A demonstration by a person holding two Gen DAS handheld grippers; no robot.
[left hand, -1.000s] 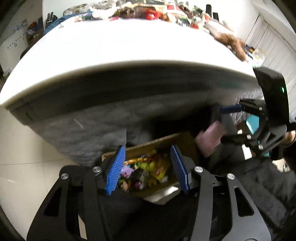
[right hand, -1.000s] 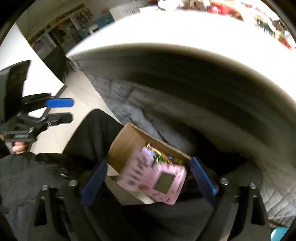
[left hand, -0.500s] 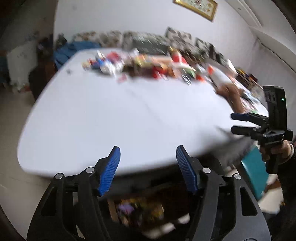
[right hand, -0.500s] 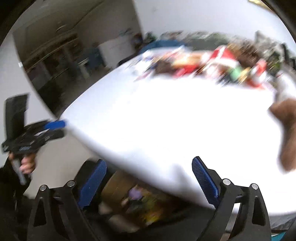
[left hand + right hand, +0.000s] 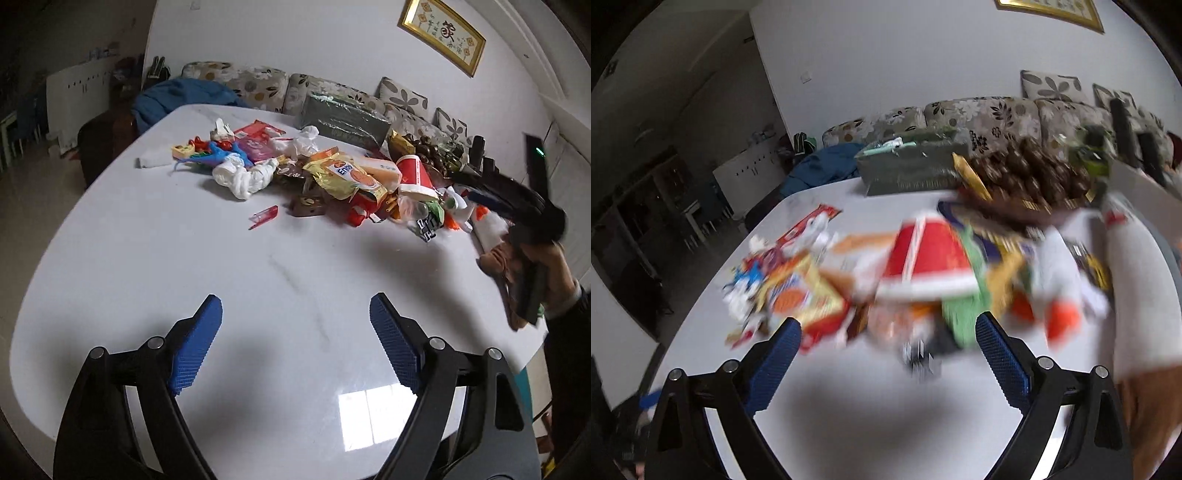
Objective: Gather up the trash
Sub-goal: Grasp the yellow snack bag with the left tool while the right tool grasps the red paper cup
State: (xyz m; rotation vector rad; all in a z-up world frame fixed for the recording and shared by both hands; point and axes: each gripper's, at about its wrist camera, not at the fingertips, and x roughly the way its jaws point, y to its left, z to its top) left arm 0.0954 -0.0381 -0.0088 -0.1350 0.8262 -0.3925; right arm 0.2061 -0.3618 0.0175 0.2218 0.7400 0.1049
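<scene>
Glossy, smooth white table (image 5: pixel 192 258), faintly veined like marble. Crinkled shiny foil wrapper (image 5: pixel 343 177), soft white plastic bag (image 5: pixel 243 177), red paper cup (image 5: pixel 415 171) far across. Ribbed matt blue pads (image 5: pixel 195 350) on black plastic fingers.

Home living room. Ahead of the left gripper (image 5: pixel 295 332): white oval table (image 5: pixel 184 258) with a litter pile (image 5: pixel 332 173) at its far side. Beyond that, a floral-cushioned sofa (image 5: pixel 258 85) along the white wall, framed calligraphy picture (image 5: pixel 443 35) above it. White cabinet (image 5: pixel 77 96) far left, tiled floor.
</scene>
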